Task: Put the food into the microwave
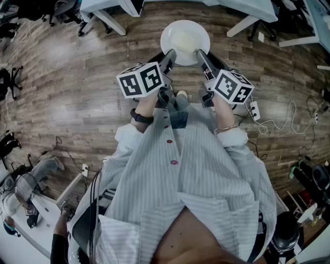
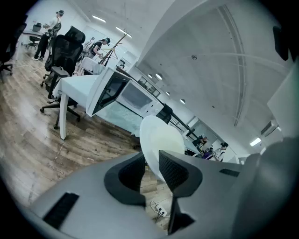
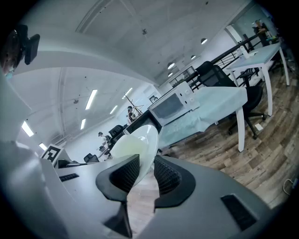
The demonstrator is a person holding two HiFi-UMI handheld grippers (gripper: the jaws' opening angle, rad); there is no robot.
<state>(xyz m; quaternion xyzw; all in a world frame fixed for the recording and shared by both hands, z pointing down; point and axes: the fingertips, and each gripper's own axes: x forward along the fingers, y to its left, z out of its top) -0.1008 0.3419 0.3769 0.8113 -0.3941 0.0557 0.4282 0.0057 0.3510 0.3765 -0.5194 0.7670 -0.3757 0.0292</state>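
Observation:
A white plate (image 1: pixel 185 35) with pale food (image 1: pixel 184 40) on it hangs over the wooden floor, carried between both grippers. My left gripper (image 1: pixel 169 58) is shut on the plate's left rim and my right gripper (image 1: pixel 200 55) on its right rim. In the left gripper view the plate (image 2: pixel 159 137) stands on edge between the jaws of the left gripper (image 2: pixel 152 170). Behind it a white microwave (image 2: pixel 133 98) sits on a table, its door swung open. The right gripper view shows the plate (image 3: pixel 135 142) clamped by the right gripper (image 3: pixel 146 173), with the microwave (image 3: pixel 172 106) farther off.
White-legged tables (image 1: pixel 247 9) stand ahead, with black office chairs (image 2: pixel 65 51) beside them. A power strip and cables (image 1: pixel 256 111) lie on the floor to the right. Several people (image 2: pixel 51 25) are at desks in the background. Equipment crowds the lower corners (image 1: pixel 31 191).

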